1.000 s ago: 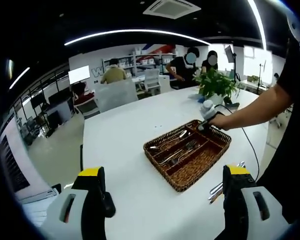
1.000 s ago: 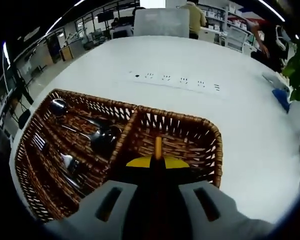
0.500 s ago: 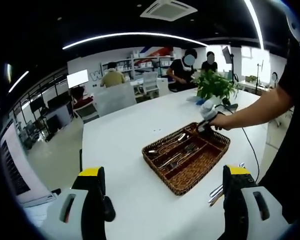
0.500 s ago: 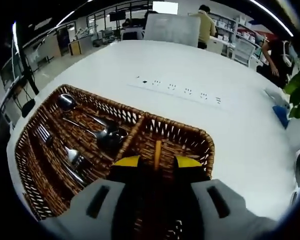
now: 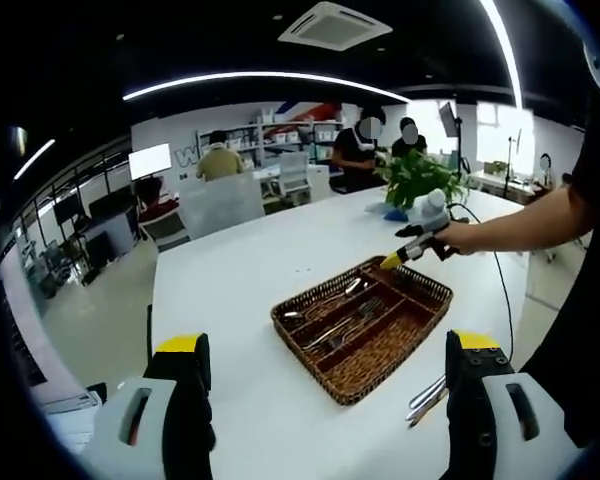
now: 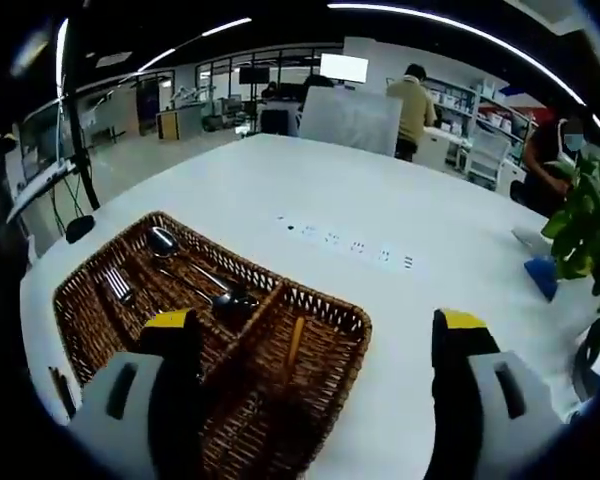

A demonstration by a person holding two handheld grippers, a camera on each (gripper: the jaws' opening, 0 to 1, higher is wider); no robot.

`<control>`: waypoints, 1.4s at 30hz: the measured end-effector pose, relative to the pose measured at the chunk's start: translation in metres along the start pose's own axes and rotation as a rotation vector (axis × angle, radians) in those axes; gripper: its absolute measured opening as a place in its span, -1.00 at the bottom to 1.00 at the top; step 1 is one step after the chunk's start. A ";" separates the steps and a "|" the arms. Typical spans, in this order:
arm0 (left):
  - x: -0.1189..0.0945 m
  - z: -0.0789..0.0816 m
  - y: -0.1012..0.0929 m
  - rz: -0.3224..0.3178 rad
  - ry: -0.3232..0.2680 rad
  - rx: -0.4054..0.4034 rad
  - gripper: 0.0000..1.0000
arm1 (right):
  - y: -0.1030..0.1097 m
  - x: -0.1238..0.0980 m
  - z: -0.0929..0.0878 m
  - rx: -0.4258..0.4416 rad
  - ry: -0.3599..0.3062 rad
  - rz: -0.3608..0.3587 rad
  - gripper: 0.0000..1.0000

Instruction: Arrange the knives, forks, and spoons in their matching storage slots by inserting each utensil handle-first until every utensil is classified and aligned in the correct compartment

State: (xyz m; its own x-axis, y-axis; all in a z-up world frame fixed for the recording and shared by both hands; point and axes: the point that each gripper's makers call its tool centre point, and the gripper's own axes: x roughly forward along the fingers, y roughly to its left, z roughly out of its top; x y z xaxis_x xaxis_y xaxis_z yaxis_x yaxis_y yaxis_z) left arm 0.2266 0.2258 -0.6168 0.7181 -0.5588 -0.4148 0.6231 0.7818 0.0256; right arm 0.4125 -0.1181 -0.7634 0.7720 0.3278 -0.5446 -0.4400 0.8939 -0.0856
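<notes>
Both claws, left (image 5: 325, 400) and right (image 6: 315, 345), gape empty. Basket (image 5: 420, 300) sits near the surface (image 5: 240, 290) edge; loose cutlery (image 5: 426, 398), perhaps knives, lies beside it.

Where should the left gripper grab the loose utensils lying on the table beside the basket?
Probably mid-shaft. The loose utensils lie flat on the white table, outside the wicker basket, near the left gripper. Come from above, jaws straddling one shaft crosswise. Which end is the handle is too small to tell.
</notes>
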 end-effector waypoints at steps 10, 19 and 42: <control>0.017 0.002 -0.005 -0.041 -0.017 0.017 0.99 | 0.018 -0.045 0.009 0.005 -0.067 0.090 1.00; 0.027 0.006 -0.012 -0.068 -0.029 0.030 0.99 | 0.023 -0.089 0.012 0.012 -0.098 0.065 1.00; 0.031 -0.009 -0.019 -0.095 -0.045 0.018 0.99 | 0.049 -0.177 0.007 0.027 -0.130 0.128 1.00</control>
State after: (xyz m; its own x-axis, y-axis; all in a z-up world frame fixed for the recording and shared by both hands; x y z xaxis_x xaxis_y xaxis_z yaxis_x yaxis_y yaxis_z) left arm 0.2344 0.1965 -0.6381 0.6683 -0.6427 -0.3747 0.6944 0.7195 0.0043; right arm 0.2575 -0.1299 -0.6649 0.7640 0.4746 -0.4372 -0.5274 0.8496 0.0007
